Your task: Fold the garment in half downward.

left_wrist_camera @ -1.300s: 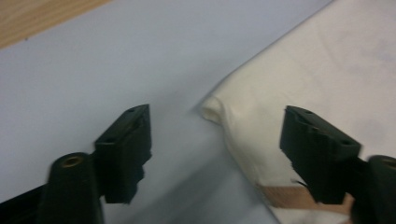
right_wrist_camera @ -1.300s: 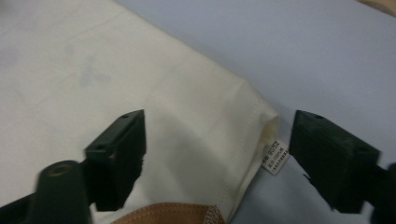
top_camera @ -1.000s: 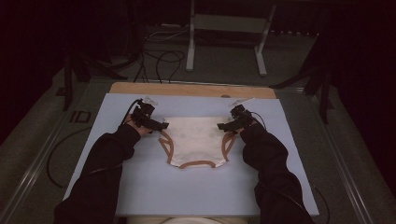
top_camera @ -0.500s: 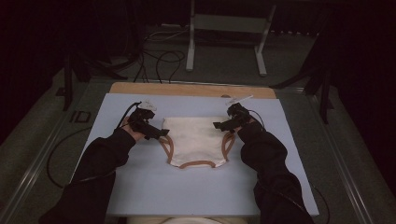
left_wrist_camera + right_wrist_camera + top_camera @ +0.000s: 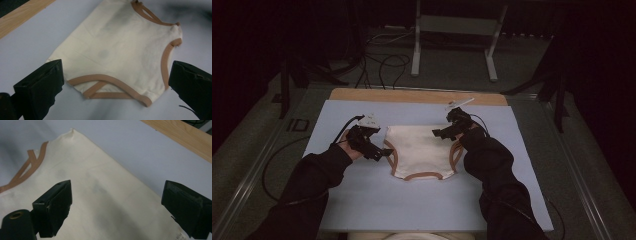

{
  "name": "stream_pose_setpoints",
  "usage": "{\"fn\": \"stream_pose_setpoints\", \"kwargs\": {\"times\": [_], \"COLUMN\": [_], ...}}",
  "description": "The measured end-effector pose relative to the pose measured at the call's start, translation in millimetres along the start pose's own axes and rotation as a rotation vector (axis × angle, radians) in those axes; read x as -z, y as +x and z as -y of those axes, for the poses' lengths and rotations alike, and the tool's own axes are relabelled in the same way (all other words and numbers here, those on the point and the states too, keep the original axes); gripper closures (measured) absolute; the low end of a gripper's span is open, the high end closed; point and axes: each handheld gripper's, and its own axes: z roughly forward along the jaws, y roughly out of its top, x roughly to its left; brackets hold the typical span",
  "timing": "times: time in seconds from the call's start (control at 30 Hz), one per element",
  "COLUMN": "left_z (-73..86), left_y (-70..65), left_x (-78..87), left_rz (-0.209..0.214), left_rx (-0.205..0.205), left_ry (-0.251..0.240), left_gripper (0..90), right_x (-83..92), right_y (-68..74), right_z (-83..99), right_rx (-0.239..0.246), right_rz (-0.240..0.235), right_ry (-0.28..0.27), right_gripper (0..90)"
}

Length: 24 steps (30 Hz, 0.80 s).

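1. Cream garment (image 5: 419,150), tan-trimmed, lies flat on the pale blue mat (image 5: 362,200) of the bench, mid-mat, between the two grippers.
2. Left gripper (image 5: 382,152): jaws spread wide, holding nothing. In the left gripper view they straddle the near tan-bound side of the cloth (image 5: 117,50); whether the tips touch it I cannot tell.
3. Right gripper (image 5: 438,133): jaws also wide apart and empty, poised over the straight far corner area of the cloth (image 5: 100,195), near the wooden bench edge (image 5: 180,135).
4. Risk, judged: jaws closing on one layer only would peel the layers apart rather than lift the whole edge.
5. Risk: the two hands sit at unlike places (one at the side trim, one at the far corner), so an uneven pull would likely skew or wrinkle the piece.
6. Risk: a jaw tip pressing down could drag the cloth across the mat, or nip the mat along with it.
7. Orientation: straight edge faces away from the person; curved tan-trimmed end (image 5: 422,176) points toward the person.
8. Long axis: hard to call; the piece looks nearly as wide as deep, with the straight-edge-to-trimmed-end line running away from the person.
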Motion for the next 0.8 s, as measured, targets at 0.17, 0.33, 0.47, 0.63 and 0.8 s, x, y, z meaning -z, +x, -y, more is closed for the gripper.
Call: {"fn": "stream_pose_setpoints", "kwargs": {"times": [0.17, 0.33, 0.47, 0.63, 0.8], "left_z": [3.0, 6.9, 11.6, 17.3, 21.6], "left_y": [-6.4, -12.4, -20.0, -26.2, -31.3], "left_x": [3.8, 5.4, 3.1, -1.7, -8.9], "left_rz": [0.009, 0.019, 0.034, 0.046, 0.056], "left_rx": [-0.017, -0.035, -0.043, -0.057, -0.068], "left_ry": [-0.005, -0.004, -0.008, 0.005, 0.007], "left_gripper": [0.6, 0.6, 0.5, 0.5, 0.5], "right_x": [-7.4, -10.7, -16.3, -24.0, -29.8], "right_y": [9.7, 17.2, 24.6, 33.0, 37.7], "right_z": [-8.9, -18.6, -23.7, -25.4, -22.7], "right_rx": [0.025, 0.039, 0.059, 0.078, 0.084], "right_rz": [-0.012, -0.020, -0.041, -0.058, -0.067], "right_ry": [0.000, -0.025, -0.016, -0.007, -0.001], "right_gripper": [9.9, 10.0, 10.0, 10.0, 10.0]}}
